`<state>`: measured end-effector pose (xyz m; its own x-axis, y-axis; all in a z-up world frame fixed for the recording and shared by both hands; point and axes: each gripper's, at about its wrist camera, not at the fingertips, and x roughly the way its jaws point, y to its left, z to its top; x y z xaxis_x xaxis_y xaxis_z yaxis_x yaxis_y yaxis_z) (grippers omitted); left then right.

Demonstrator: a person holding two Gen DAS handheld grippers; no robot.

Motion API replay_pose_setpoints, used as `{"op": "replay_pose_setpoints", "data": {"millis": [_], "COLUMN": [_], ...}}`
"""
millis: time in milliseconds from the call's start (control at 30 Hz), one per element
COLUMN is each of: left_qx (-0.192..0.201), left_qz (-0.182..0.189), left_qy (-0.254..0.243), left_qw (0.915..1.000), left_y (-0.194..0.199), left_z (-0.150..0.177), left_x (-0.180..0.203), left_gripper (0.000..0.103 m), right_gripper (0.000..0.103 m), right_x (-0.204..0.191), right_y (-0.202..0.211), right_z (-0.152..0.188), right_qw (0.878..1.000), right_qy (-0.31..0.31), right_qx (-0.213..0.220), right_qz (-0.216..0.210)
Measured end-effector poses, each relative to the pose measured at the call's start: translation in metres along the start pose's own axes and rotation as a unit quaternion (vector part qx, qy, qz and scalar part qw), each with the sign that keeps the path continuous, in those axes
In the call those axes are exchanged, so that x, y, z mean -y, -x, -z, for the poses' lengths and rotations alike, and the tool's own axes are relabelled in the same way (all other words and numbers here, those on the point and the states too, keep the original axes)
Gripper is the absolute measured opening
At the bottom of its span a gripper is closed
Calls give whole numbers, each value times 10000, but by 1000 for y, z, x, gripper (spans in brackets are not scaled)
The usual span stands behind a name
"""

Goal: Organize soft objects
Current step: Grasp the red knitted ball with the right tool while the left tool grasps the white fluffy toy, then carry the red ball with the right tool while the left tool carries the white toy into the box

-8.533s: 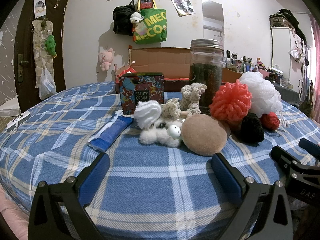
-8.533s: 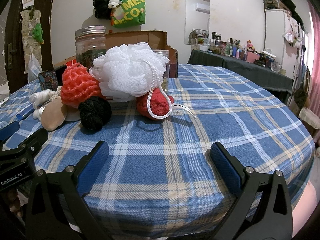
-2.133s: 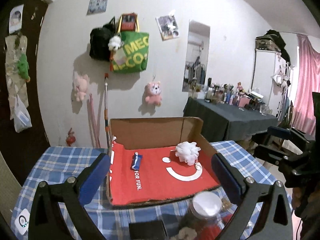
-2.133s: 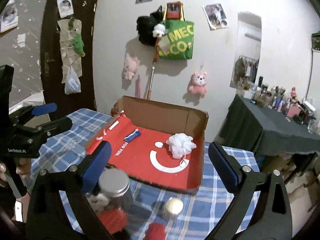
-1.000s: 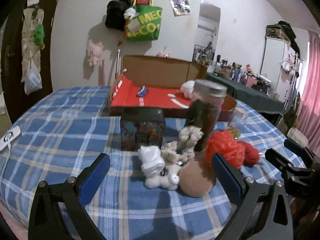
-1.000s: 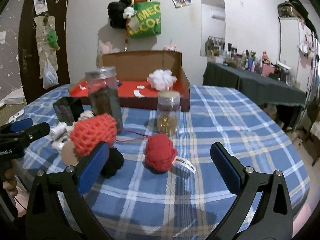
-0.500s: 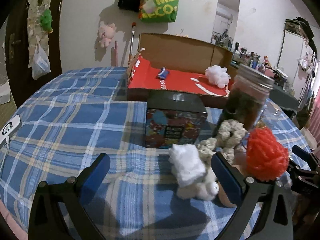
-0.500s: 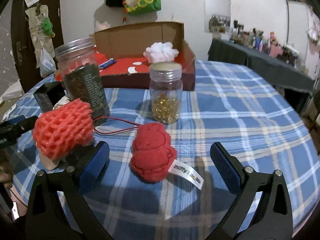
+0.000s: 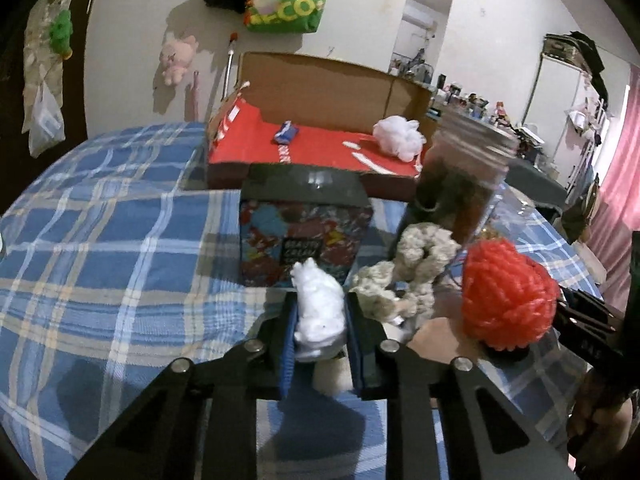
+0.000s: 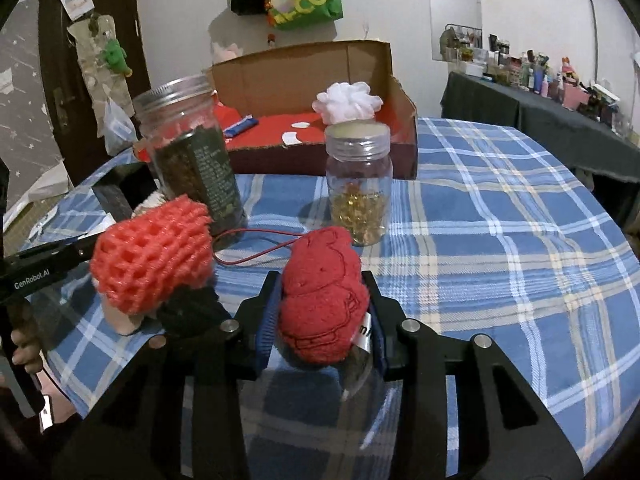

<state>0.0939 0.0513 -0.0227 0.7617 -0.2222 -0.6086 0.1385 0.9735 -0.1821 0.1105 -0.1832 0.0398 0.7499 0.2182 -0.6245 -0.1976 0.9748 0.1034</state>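
My left gripper is closing its jaws, and the pads press on a white fluffy soft toy lying on the plaid tablecloth. Beside the toy lie a beige knitted piece, a tan round pad and a red mesh puff. My right gripper is also closing, its pads squeezing a red plush with a white tag. A black pompom sits under the red mesh puff to its left. Behind, an open cardboard box with a red floor holds a white mesh puff and a blue packet.
A printed tin box stands just behind the white toy. A tall dark-filled jar and a small jar of gold beads stand between the soft things and the box. Bare cloth lies to the right.
Both grippers came lower and closer to the table. Their jaws went from wide apart to closed, the left on the white toy, the right on the red plush.
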Motion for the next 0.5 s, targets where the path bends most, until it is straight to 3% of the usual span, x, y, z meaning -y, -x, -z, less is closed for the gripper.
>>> {"op": "replay_pose_setpoints", "data": {"millis": [500], "left_qx": [56], "left_qz": [-36], "left_qy": [10], "left_qw": [10000], "left_y": [12], "left_z": [-5], "left_x": [-6], "left_gripper": [23], "right_gripper": [37], "right_x": [17], "right_y": [8], "right_z": [-5], "right_qw": [9992], "right_qy": [-360], "right_qx": [-79], "right_qz": [-148]}}
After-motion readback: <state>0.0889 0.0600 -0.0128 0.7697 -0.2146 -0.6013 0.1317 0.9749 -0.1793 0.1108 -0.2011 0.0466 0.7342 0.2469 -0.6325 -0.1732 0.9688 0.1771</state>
